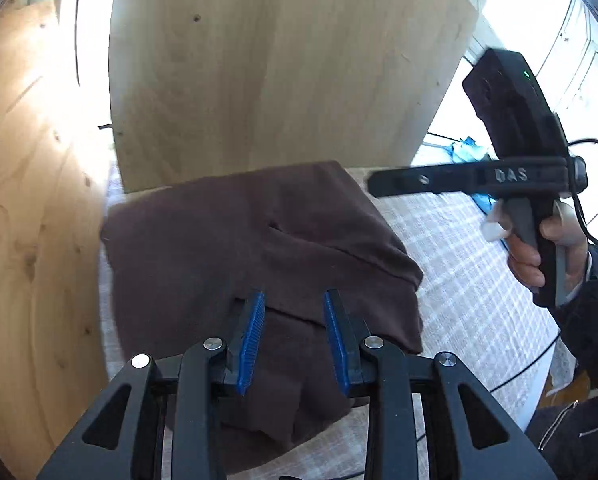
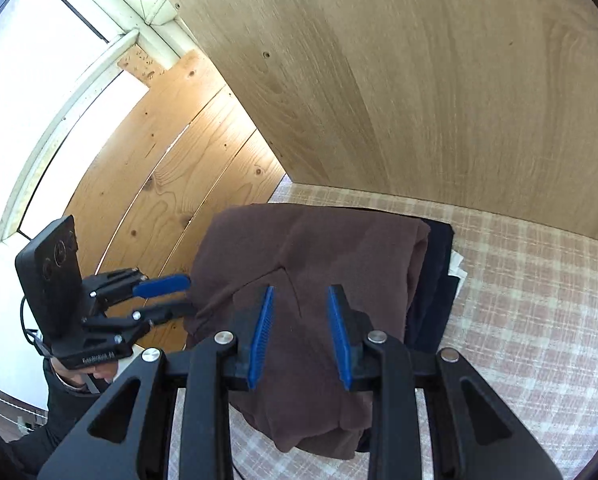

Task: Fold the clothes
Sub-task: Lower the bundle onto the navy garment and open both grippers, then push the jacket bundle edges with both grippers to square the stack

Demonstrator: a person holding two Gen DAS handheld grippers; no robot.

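The left gripper (image 1: 295, 340) fills the near edge of its own view, its blue pads (image 1: 251, 344) partly spread with nothing pinched between them; only the brown garment (image 1: 259, 248) shows below the gap. That garment lies folded in a rough square on a checked cloth (image 1: 471, 264), close to a pale wood panel (image 1: 283, 68) at the far side and knotty pine boards (image 1: 31, 216) on the left. The right gripper (image 2: 301, 336) likewise stands partly open and empty above the same garment. In the right wrist view a dark navy piece (image 2: 435, 292) and a bit of white show under the brown garment's right edge. A hand (image 1: 547, 248) in a dark sleeve (image 1: 591, 320) holds the right gripper's handle, with a cable trailing from it.
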